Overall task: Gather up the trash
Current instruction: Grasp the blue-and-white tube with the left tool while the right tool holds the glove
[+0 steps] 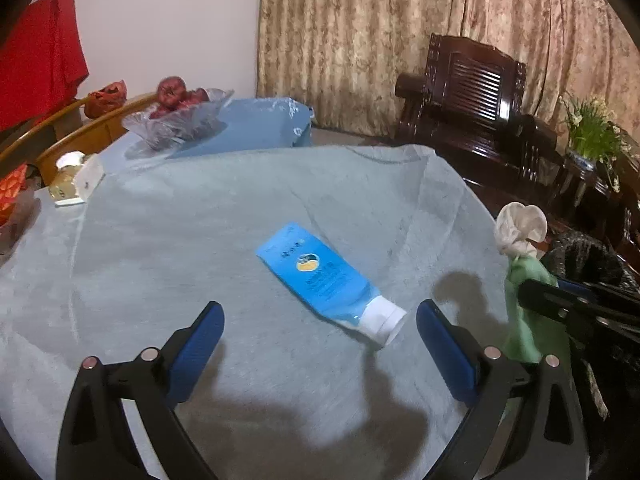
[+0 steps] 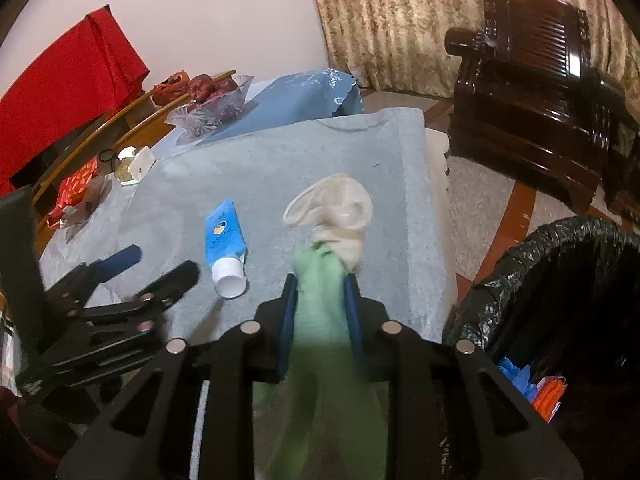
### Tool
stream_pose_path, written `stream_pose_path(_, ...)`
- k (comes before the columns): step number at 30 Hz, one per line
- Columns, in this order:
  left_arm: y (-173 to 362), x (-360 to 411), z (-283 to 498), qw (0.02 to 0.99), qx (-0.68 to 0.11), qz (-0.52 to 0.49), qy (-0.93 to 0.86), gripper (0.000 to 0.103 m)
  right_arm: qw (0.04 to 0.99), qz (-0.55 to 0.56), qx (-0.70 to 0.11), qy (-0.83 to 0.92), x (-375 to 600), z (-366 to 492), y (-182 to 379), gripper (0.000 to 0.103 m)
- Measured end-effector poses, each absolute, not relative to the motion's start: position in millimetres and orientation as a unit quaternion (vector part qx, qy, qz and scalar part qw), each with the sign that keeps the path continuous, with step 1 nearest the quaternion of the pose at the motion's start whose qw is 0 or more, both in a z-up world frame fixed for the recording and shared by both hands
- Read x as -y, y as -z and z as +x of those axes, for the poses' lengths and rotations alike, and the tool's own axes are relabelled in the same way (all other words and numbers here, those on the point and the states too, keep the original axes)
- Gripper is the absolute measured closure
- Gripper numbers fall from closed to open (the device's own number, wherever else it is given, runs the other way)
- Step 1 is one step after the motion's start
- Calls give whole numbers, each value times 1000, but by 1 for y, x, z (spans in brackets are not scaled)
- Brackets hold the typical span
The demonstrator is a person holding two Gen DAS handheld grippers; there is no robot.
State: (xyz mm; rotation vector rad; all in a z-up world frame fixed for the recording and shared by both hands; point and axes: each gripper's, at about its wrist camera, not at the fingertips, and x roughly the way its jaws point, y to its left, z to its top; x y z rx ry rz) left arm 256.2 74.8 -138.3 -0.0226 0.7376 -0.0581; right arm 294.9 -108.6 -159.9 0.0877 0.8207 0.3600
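Here my right fingers [image 2: 321, 284] clamp the green-and-white cloth [image 2: 332, 216] beside the black-lined bin [image 2: 560, 264], while my left fingers [image 1: 320, 320] stand apart near the blue tube [image 1: 320, 276] on the surface [image 1: 160, 248].

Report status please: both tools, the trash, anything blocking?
Right tool shut on green-and-white cloth, lifted. Left tool open, blue tube lying ahead between its fingers, untouched. Lined bin at right. Nothing blocking.

Tube [image 1: 326, 276] lying on table cloth [image 1: 200, 240], centre. Fruit bowl [image 1: 176, 120] behind it, far left. Lined bin [image 2: 560, 280] beside table, right.
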Motion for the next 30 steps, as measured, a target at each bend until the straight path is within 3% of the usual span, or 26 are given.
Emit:
stream_pose_path(10,166,-65,288,906,-422,-19,15,8,897,54,-402,-175,113,299,166,82)
stream_pose_path(12,167,-71,287,906,-423,-26,15,15,897,54,-401,-177,113,299,165,82)
stream_pose_path(17,165,-93,274,904,-426,-15,37,50,897,60,-398,-184,110,299,164,82)
stream_pose_path(18,164,-99,271,903,-427,-19,41,51,896,59,-398,-187,108,298,164,82)
stream_pose_path(21,163,-118,264,898,-436,-38,38,49,895,58,-399,-191,103,297,166,82)
stream_pose_path(26,166,-126,268,895,-441,-62,32,30,892,58,-403,-195,94,297,168,82)
stream_pose_path(30,170,-117,286,893,-447,-39,37,27,892,60,-405,-190,96,296,166,82)
